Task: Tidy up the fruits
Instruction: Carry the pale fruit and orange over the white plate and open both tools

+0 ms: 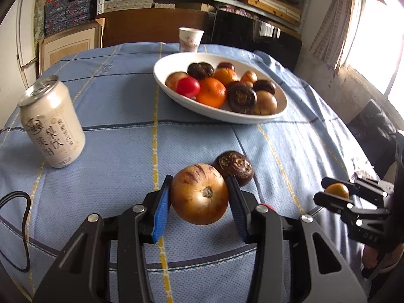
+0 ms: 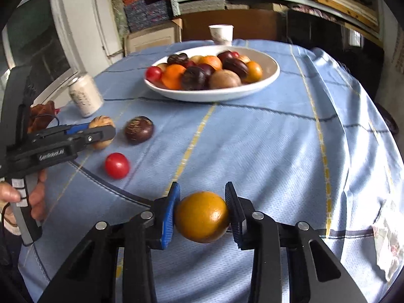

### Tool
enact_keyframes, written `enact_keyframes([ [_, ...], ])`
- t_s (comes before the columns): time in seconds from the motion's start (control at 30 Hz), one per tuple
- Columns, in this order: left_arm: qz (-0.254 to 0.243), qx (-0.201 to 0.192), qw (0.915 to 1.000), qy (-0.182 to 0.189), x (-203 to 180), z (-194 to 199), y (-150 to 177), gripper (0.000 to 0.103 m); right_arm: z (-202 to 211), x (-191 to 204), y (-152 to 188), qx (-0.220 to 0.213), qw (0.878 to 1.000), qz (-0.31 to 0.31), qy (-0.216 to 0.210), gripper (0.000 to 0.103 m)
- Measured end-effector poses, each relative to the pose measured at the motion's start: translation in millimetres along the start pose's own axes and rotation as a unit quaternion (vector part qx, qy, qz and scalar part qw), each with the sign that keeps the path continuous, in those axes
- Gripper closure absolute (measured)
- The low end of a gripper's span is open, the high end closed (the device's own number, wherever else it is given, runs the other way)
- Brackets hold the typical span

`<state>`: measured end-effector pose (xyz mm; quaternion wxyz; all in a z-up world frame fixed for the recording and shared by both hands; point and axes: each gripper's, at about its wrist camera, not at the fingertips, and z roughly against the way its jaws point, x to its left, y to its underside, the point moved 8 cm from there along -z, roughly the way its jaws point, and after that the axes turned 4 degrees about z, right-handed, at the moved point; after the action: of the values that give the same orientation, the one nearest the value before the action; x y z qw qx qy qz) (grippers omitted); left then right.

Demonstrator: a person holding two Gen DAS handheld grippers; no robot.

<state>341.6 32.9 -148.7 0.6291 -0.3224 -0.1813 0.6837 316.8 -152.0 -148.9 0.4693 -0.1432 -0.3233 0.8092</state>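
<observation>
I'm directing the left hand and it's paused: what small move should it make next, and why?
Probably carry the tan fruit forward to the white bowl: the left gripper is shut on it, and the bowl, already holding fruit, lies straight ahead.

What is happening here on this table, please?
A person is sorting fruit with two handheld grippers. The left gripper is shut on a tan fruit, and the right gripper is shut on a yellow-orange fruit. The white bowl already holds many fruits. A dark fruit and a red fruit lie on the blue tablecloth.
</observation>
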Motion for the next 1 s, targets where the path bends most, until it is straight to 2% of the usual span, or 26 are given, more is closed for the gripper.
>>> enact_keyframes([
  [0.17, 0.024, -0.003, 0.9997, 0.004, 8.1, 6.4, -4.3, 0.060, 1.7, 2.6, -0.8, -0.002, 1.000, 0.006, 0.001, 0.066],
  [0.27, 0.020, -0.018, 0.9996, -0.008, 8.5, 16.4, -11.5, 0.060, 6.4, 2.4, -2.4, -0.007, 1.000, 0.012, 0.000, 0.066],
  [0.37, 0.001, -0.033, 0.9993, -0.017, 0.3, 27.9, -26.1, 0.060, 15.7, 2.7, -15.0, -0.015, 0.999, 0.026, -0.026, 0.066],
  [0.57, -0.073, -0.053, 0.9958, -0.018, -35.3, 36.2, -79.4, 0.060, 24.4, -25.7, -70.9, -0.056, 0.998, 0.034, -0.017, 0.066],
  [0.77, -0.094, -0.057, 0.9938, -0.017, -48.9, 7.4, -135.2, 0.060, 5.6, -52.6, -119.7, -0.104, 0.994, -0.011, -0.040, 0.066],
  [0.83, -0.100, -0.046, 0.9938, -0.014, -50.8, -12.3, -148.2, 0.060, -12.9, -55.8, -137.2, -0.113, 0.993, -0.011, -0.032, 0.066],
  [1.0, -0.079, -0.041, 0.9958, -0.023, -41.9, -49.1, -167.2, 0.060, -44.5, -52.9, -166.0, -0.125, 0.991, -0.018, -0.036, 0.066],
])
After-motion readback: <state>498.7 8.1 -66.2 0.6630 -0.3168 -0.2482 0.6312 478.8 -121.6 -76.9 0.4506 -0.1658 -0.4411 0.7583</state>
